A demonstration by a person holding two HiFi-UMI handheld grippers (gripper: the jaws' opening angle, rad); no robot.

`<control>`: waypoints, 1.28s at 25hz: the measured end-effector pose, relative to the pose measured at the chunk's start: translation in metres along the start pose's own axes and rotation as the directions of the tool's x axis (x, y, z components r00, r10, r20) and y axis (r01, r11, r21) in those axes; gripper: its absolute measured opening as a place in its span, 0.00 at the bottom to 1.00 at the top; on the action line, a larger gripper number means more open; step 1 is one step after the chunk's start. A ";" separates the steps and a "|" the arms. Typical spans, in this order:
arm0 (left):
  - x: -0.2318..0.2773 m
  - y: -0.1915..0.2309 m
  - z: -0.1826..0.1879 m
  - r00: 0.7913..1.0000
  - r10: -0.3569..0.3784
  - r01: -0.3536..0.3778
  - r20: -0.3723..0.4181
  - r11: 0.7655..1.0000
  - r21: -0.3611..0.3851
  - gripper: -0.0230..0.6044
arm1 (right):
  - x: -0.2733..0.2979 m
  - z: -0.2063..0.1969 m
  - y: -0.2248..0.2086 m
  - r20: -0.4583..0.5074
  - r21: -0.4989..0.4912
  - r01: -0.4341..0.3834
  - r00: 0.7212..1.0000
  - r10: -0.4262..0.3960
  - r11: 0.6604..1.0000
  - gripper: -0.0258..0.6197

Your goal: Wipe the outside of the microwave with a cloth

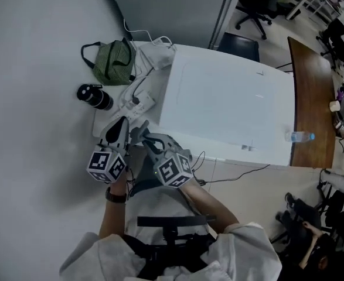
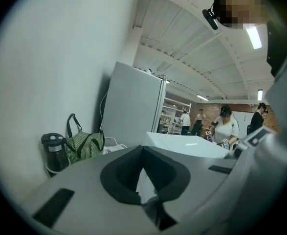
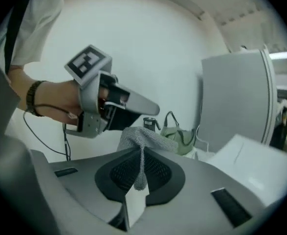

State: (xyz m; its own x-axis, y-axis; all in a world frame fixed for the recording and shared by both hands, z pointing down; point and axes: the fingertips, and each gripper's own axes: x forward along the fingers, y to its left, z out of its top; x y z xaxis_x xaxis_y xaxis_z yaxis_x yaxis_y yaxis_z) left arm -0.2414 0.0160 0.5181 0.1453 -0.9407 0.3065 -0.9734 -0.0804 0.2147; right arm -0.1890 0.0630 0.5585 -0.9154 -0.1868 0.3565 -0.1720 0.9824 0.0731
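While the white microwave (image 1: 224,101) sits at one o'clock from both grippers, nothing touches it. The right gripper (image 3: 140,156) has its jaws clamped on a grey knitted cloth (image 3: 145,138), which bunches above the tips, probably so that a pad of fabric meets the casing first. The left gripper (image 2: 143,150), at nine o'clock of the right one, has its jaws together and empty, seemingly held aside as a spare. A green bag (image 1: 114,62) and a black flask (image 1: 94,96) stand at eleven o'clock.

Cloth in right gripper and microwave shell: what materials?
Cloth: grey textile, matte, probably knit or microfibre. A fine mesh-like weave shows and it drapes in folds.
Microwave: smooth white casing with a faint sheen and flat panels. Painted metal or plastic, can't tell which.
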 end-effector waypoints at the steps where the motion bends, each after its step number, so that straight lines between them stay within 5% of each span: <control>1: -0.001 0.017 0.004 1.000 -0.005 0.005 0.014 1.000 -0.010 0.07 | 0.004 0.018 -0.003 -0.021 -0.072 0.008 1.000 -0.009 0.997 0.08; 6: -0.003 0.091 0.020 0.995 -0.074 0.078 0.069 0.995 -0.063 0.07 | 0.052 0.070 -0.034 -0.241 -0.367 -0.009 0.967 -0.086 0.930 0.08; 9: 0.004 0.125 0.026 0.987 -0.130 0.138 0.090 0.986 -0.096 0.07 | 0.096 0.057 -0.068 -0.474 -0.448 -0.153 0.876 -0.089 0.881 0.08; 12: 0.016 0.142 0.039 0.976 -0.186 0.196 0.110 0.977 -0.085 0.07 | 0.133 0.034 -0.111 -0.667 -0.418 -0.296 0.742 -0.069 0.859 0.08; 15: 0.025 0.146 0.043 0.968 -0.227 0.236 0.109 0.968 -0.079 0.07 | 0.166 -0.001 -0.152 -0.820 -0.344 -0.420 0.571 -0.050 0.840 0.07; 19: 0.032 0.154 0.029 0.970 -0.228 0.236 0.087 0.967 -0.096 0.07 | 0.202 -0.057 -0.185 -0.927 -0.302 -0.558 0.360 -0.103 0.772 0.08; 25: 0.039 0.190 0.031 0.988 -0.116 0.129 0.101 0.983 -0.133 0.07 | 0.219 -0.132 -0.188 -0.967 -0.223 -0.803 0.111 -0.228 0.553 0.07; 32: 0.038 0.221 0.034 0.995 -0.003 0.019 0.101 0.988 -0.155 0.07 | 0.184 -0.195 -0.098 -0.982 0.188 -0.934 -0.188 0.027 0.303 0.08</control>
State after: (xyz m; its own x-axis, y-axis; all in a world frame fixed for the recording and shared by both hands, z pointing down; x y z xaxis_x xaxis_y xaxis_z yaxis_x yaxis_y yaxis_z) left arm -0.4565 -0.0485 0.5457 0.1300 -0.9689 0.2103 -0.9311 -0.0464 0.3617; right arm -0.2691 -0.0690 0.7988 0.5252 0.0559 0.8491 0.7352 0.4728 -0.4858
